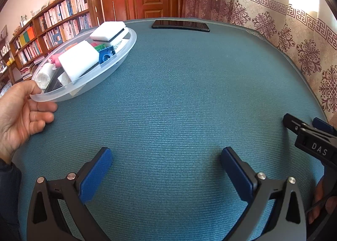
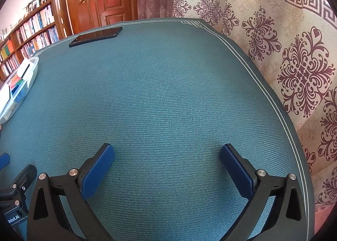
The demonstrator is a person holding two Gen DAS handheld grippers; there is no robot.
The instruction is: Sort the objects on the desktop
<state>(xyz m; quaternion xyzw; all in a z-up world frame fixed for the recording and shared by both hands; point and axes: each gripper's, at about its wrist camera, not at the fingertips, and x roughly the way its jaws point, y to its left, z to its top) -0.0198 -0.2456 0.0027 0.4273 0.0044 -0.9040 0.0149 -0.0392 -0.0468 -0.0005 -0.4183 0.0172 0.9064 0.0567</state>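
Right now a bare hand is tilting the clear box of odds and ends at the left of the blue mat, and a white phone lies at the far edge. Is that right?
Nearly. The phone is black, not white, as the left wrist view shows. The rest holds: a bare hand tilts the clear box at the left of the blue mat.

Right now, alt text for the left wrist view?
A bare hand tilts a clear plastic tub of small desk items, including white blocks, over a teal table mat. The left claw sits open and empty in the foreground; a black phone lies at the far edge, and the right claw pokes in at right.
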